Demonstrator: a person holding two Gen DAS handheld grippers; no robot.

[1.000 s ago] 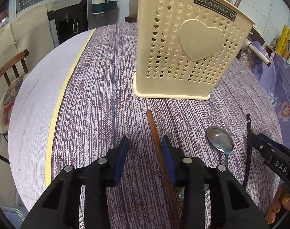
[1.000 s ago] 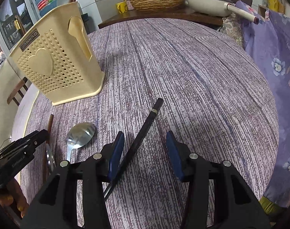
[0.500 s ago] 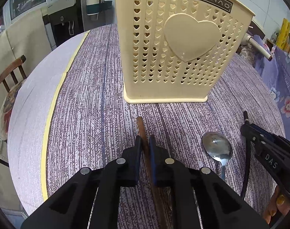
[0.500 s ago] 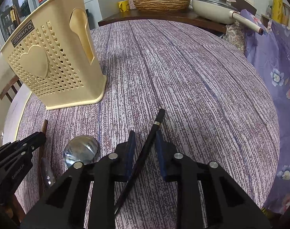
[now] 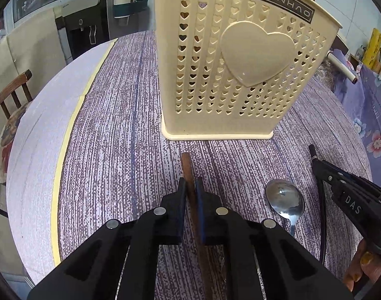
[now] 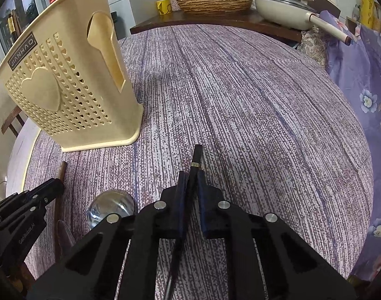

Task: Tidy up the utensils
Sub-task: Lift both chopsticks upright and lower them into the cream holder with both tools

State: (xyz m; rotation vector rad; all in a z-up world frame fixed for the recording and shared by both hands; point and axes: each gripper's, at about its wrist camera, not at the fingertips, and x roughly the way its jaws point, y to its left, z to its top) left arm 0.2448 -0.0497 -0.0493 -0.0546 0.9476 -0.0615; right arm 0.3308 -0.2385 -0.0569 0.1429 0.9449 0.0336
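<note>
A cream perforated utensil holder (image 5: 240,75) (image 6: 65,95) with a raised heart stands upright on the purple-striped table. In front of it my left gripper (image 5: 190,182) is shut on a brown wooden chopstick (image 5: 186,162) whose tip pokes out toward the holder. My right gripper (image 6: 191,175) has its jaws closing on a black chopstick (image 6: 197,153), and the pads press it from both sides. Between the two grippers a steel spoon (image 5: 285,200) (image 6: 110,207) lies on the table, bowl toward the holder. Each gripper shows at the edge of the other's view.
A wooden chair (image 5: 12,92) stands beyond the table's left rim, which carries a yellow tape line (image 5: 65,137). A woven basket (image 6: 213,0) and a lidded cream pan (image 6: 290,7) sit on a shelf behind. Floral purple cloth (image 6: 365,100) hangs to the right.
Both grippers went from open to shut, the left on the brown chopstick, the right on the black one. Both views moved closer to the holder.
</note>
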